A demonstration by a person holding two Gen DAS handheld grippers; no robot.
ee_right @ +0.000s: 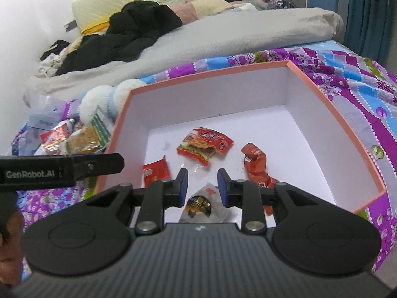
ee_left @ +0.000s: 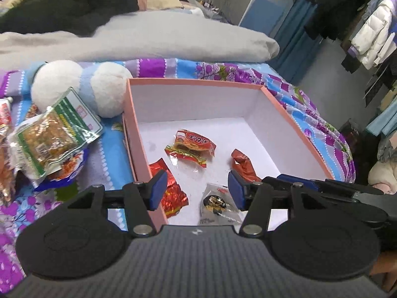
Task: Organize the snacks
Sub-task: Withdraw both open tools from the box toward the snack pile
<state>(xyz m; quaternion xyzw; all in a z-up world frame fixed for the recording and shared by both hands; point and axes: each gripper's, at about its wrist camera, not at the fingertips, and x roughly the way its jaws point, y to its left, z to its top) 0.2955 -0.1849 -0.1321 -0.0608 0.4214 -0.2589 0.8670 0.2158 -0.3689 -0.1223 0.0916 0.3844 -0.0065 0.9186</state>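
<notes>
Box: pink, open, with white floor, on the flowered bedsheet; both grippers hang above its near edge.
Inside box: four snacks: a red-yellow packet in the middle, a red foil packet at the near left wall, a twisted red wrapper to the right, a clear pouch with a dark round sweet, nearest.
Still outside: a pile of snacks on the sheet, left of the box, just beside a white plush toy.
Left gripper: jaws open and empty, the foil packet and the pouch seen below the gap.
Right gripper: jaws open but narrower, nothing between them; the pouch lies below.
Step, as I judge: to go back to the pile for the next packet.
How to do it well: lift clear of the left wall first, keep the jaws wide, take only one packet by a flat sealed edge, and do not push the toy.
Risk: foil is slippery; a grip on a corner can let it fall beside the box.
</notes>
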